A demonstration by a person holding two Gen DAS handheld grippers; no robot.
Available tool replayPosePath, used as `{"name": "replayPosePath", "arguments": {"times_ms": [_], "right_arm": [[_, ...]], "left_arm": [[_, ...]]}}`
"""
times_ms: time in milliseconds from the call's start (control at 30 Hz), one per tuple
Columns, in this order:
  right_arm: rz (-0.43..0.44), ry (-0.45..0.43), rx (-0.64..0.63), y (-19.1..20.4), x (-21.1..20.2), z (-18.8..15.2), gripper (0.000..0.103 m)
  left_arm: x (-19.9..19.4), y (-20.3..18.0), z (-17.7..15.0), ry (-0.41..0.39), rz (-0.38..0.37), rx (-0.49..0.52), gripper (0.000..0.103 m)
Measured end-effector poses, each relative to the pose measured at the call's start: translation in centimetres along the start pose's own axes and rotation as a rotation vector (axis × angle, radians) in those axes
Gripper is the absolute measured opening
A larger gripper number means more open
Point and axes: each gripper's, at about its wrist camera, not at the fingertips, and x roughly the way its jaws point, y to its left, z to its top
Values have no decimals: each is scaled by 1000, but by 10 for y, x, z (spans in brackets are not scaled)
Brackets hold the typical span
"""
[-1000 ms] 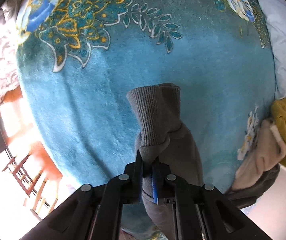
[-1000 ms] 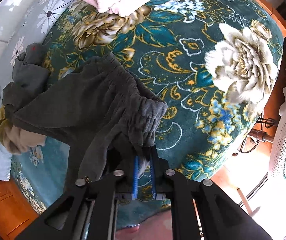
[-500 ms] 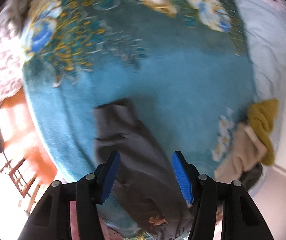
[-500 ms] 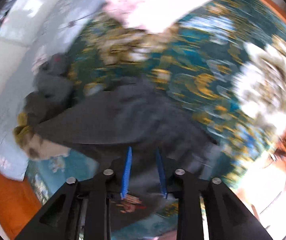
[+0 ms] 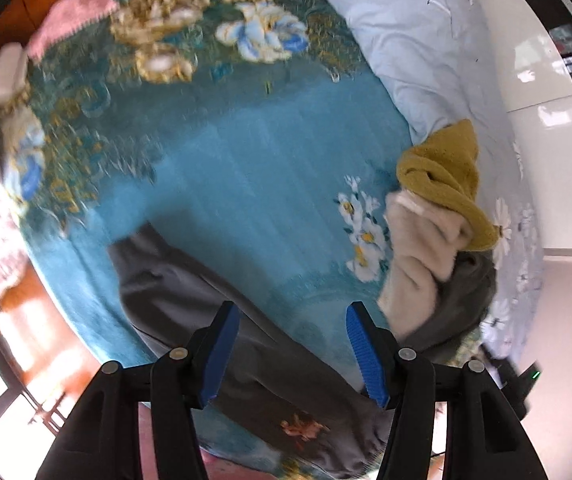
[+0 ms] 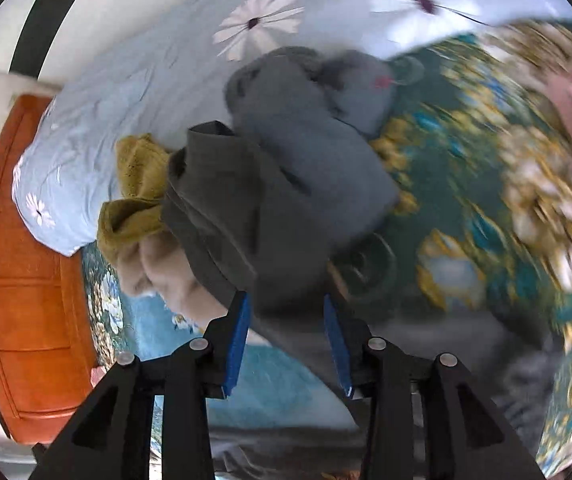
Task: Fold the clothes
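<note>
Gaping left gripper (image 5: 291,354), grey trousers (image 5: 190,300), seemingly flat

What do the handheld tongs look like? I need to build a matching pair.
Both match. The left tongs and right tongs each have two matte black angular arms with triangular cut-outs and round silver screw heads. The fingers carry bright blue pads, visibly ribbed in the left view. No cables, labels, hands or sleeves show.

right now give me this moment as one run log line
left gripper: open, empty | right gripper: open, empty | grey trousers: flat on blanket | clothes pile: unfolded
</note>
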Motion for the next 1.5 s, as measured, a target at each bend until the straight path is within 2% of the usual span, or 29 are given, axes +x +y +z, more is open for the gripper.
{"name": "replayPosePath", "arguments": {"times_ms": [100, 233, 333, 433, 500, 533, 567, 667, 800, 867, 1100, 1200, 1267, 1367, 1500], "right_arm": [[-33, 26, -33, 12, 25, 34, 39], [-69, 34, -30, 15, 50, 70, 39], [-69, 53, -36, 17, 67, 86, 39], [-50, 78, -48, 23, 80, 89, 39], [-24, 88, -36, 26, 83, 84, 27], [-12, 91, -26, 27, 83, 81, 14], [2, 88, -19, 28, 81, 76, 7], [78, 63, -41, 37, 64, 57, 4], [252, 42, -78, 49, 25, 17, 4], [308, 53, -119, 61, 8, -6, 4], [339, 150, -353, 133, -9, -79, 4], [383, 226, -502, 177, -11, -112, 4], [421, 292, -621, 194, -18, -148, 4], [393, 347, -716, 196, -19, -183, 4], [173, 356, -627, 155, 0, -191, 4]], "left_arm": [[-7, -3, 0, -52, 53, -1, 60], [0, 1, 0, -45, 102, -27, 60], [6, 3, 1, -30, 137, -38, 60], [13, 0, 4, -11, 146, -46, 60], [18, -6, 6, 3, 140, -44, 60], [21, -10, 8, 10, 133, -38, 60], [24, -14, 9, 17, 125, -32, 60], [33, -28, 11, 40, 99, -3, 60], [45, -41, 12, 74, 60, 25, 60], [49, -44, 12, 88, 35, 23, 60], [38, -36, 18, 87, -60, 10, 60], [32, -12, 23, 86, -86, -32, 60], [29, 4, 25, 89, -100, -69, 60], [30, 26, 27, 100, -103, -109, 60], [45, 43, 31, 150, -101, -127, 60]]}}
